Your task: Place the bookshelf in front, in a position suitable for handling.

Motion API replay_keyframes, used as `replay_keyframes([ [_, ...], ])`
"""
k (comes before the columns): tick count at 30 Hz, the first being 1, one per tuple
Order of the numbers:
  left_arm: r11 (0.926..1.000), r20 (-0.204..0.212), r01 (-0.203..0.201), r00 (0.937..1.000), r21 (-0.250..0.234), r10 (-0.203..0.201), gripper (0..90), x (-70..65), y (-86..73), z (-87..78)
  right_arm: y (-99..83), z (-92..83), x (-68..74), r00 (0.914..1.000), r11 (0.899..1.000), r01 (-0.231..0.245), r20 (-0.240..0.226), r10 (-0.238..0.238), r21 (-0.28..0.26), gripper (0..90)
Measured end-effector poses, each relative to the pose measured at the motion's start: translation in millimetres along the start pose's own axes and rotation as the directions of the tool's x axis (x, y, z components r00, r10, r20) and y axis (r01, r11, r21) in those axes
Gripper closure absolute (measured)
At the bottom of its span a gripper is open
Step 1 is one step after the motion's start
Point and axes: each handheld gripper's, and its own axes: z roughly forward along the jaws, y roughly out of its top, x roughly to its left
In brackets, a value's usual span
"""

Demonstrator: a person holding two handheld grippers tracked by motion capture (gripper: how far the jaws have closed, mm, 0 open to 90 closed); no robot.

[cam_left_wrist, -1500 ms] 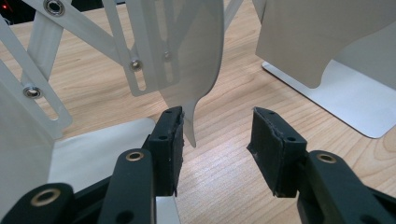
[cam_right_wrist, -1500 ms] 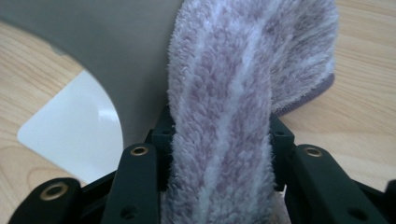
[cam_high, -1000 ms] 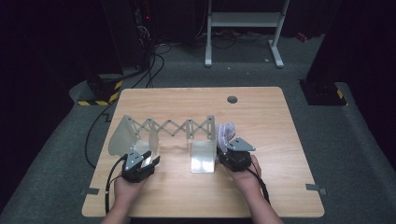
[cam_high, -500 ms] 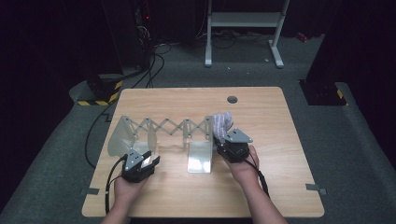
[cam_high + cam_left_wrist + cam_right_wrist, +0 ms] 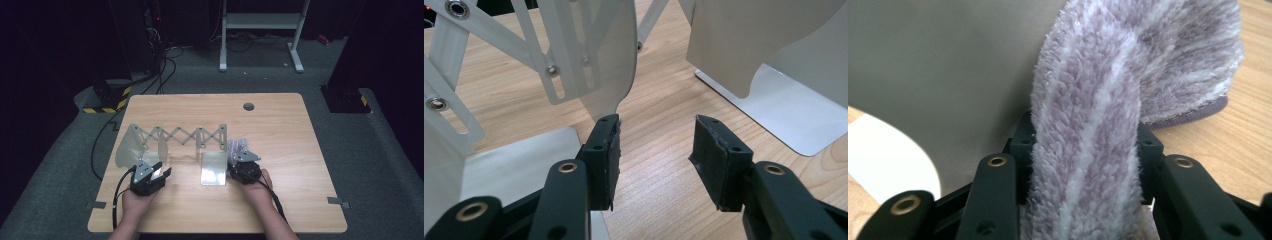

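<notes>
In the high view, an expandable metal rack [image 5: 172,137] with upright divider plates is seen stretched across the wooden table [image 5: 280,125]. The left gripper [image 5: 159,172] is held at the rack's near left end, probably to steady it. The right gripper [image 5: 240,157] is held just beside the rack's right-hand plate [image 5: 214,167], with a fluffy purple-and-white cloth [image 5: 238,146] standing up from its jaws; the cloth is judged to be on its way into or beside a slot of the rack. From this height the cloth is small and pale, and whether it touches the plate cannot be told.

In the left gripper view, the jaws are seen standing apart with bare table between them and nothing gripped. One pad [image 5: 605,150] lies just at the lower tip of a divider plate [image 5: 611,55]; whether it touches is hard to make out. The rack's scissor links [image 5: 454,60] are cut off at the top and left.

In the right gripper view, the cloth [image 5: 1088,140] is clamped between the jaws, its pile bulging over the pads. Its far end droops onto the table, and a grey plate [image 5: 938,65] stands close behind it. The cloth's lower part is hidden by the jaws, and its full shape cannot be told.
</notes>
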Motion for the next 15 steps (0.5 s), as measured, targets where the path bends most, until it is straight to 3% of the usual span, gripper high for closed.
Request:
replay_keyframes([
  [4, 1.0000, -0.001, 0.002, 1.0000, -0.003, -0.002, 53.8, -0.1, 0.2, -0.6, 5.7, -7.5, -0.6, 1.0000, 1.000, 0.003, -0.001, -0.003, -0.016, 59.4],
  [8, 1.0000, 0.000, 0.002, 1.0000, -0.004, -0.002, 53.8, -0.1, 0.2, -0.7, 19.4, -25.0, -0.8, 1.0000, 0.997, 0.008, 0.001, -0.008, -0.074, 59.3],
  [15, 1.0000, -0.001, 0.002, 1.0000, -0.006, -0.002, 53.8, 0.1, 0.5, -1.3, 50.2, -65.6, 0.0, 0.9995, 0.977, 0.029, 0.021, -0.025, -0.211, 59.2],
])
